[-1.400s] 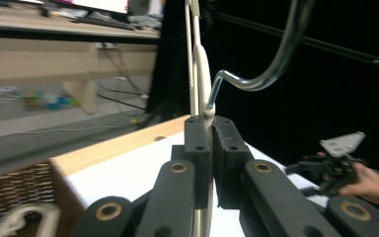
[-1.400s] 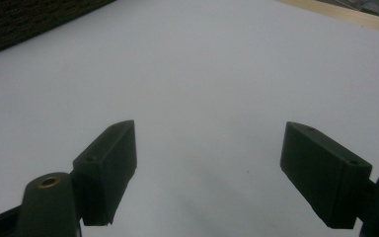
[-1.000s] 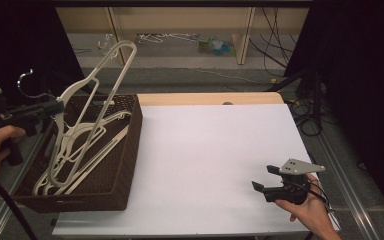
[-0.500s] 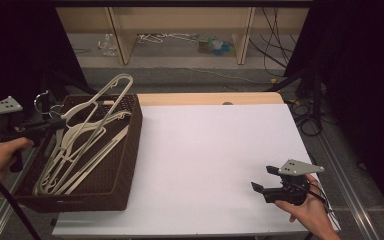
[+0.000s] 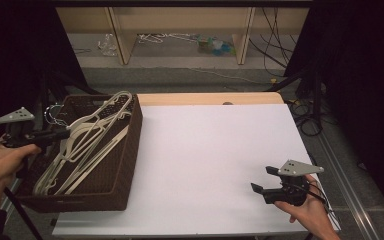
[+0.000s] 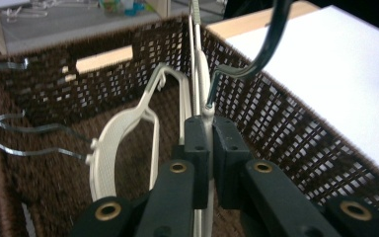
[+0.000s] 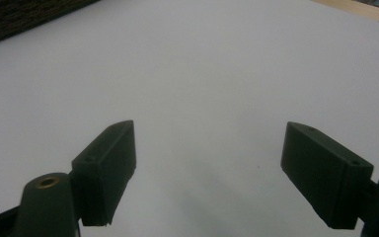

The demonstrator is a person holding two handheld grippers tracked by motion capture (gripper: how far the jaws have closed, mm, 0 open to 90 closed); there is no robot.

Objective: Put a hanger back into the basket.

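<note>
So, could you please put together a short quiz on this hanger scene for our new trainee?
1. True or false: the left tool is shut on a white hanger.
2. Where do the other hangers lie?
A. on the white tabletop
B. in the brown wicker basket
C. on the floor
3. Fill in: the right tool hovers over the white tabletop with its jaws ____.

Key:
1. True; its pads clamp the hanger near the hook.
2. B.
3. Open, with nothing between them.
</note>
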